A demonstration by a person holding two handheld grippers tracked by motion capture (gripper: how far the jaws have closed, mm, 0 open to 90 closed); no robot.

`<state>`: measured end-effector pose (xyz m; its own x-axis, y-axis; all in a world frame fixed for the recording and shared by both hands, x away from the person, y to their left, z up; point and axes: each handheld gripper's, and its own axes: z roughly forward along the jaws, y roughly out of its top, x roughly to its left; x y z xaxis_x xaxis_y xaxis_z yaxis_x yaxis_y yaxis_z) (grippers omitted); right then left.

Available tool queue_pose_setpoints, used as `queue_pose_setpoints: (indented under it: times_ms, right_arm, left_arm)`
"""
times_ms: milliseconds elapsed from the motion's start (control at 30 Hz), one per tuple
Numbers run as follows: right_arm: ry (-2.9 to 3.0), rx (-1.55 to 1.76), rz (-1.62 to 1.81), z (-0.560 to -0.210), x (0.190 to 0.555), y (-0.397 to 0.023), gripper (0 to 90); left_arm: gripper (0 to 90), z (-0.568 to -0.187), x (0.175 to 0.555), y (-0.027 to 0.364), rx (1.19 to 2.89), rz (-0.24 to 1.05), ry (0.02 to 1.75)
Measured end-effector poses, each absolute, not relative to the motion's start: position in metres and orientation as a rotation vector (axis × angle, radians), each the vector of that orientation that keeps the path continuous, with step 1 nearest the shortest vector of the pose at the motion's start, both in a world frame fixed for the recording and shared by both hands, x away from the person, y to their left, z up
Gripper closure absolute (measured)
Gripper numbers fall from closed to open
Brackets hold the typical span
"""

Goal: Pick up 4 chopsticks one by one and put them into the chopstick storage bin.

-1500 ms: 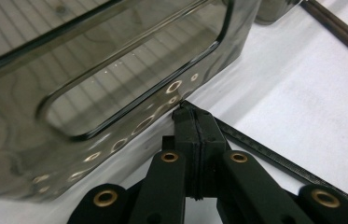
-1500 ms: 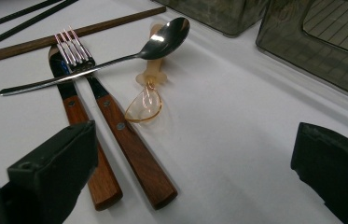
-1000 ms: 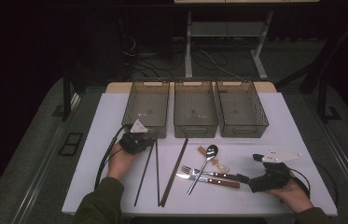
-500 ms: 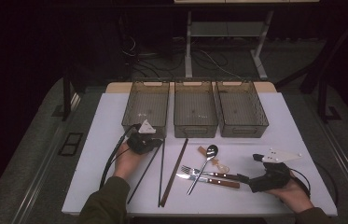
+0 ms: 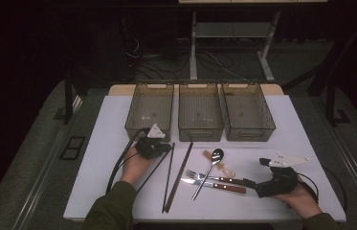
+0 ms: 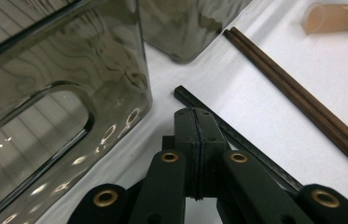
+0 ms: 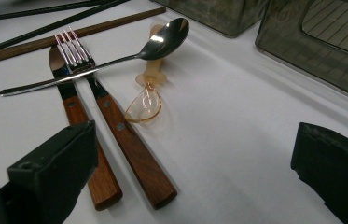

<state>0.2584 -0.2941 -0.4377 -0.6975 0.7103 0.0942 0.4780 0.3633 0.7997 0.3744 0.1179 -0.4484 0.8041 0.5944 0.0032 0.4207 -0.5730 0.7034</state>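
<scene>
My left gripper (image 5: 164,147) is shut on the far end of a thin black chopstick (image 5: 151,175), right in front of the left bin (image 5: 150,127). In the left gripper view the pads meet over that stick (image 6: 255,154), close to the bin's wall (image 6: 45,60). A second black chopstick (image 5: 168,177) and a brown pair (image 5: 180,175) lie beside it. My right gripper (image 5: 251,183) rests open on the table, its jaws pointing at the wooden handles of a fork (image 7: 129,144) and a knife (image 7: 83,140). A metal spoon (image 7: 162,39) lies across both.
Three smoky clear bins stand in a row at the back; the middle bin (image 5: 200,132) and the right bin (image 5: 248,132) look empty. A small clear plastic spoon (image 7: 146,105) lies under the metal spoon's bowl. Cables trail from both grippers over the white table (image 5: 99,143).
My left gripper has moved right and a little farther from me, swinging the held end of the black chopstick with it. The right gripper has stayed where it was.
</scene>
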Motion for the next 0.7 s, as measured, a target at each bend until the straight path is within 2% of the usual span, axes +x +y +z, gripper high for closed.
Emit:
queue_pose_setpoints:
  times_ms: [267,533,700]
  right_arm:
    - [2.359,1.058,1.249,-0.438,0.258,-0.294,0.8]
    - [2.355,1.057,1.252,-0.438,0.258,-0.295,0.8]
    - [2.356,1.055,1.248,-0.438,0.258,-0.294,0.8]
  left_arm:
    - [88.5,-0.444,0.371,0.117,2.255,0.313,0.749]
    - [75.2,-0.434,0.347,0.113,2.225,0.229,0.782]
    - [74.0,-0.435,0.329,0.102,2.3,0.243,0.787]
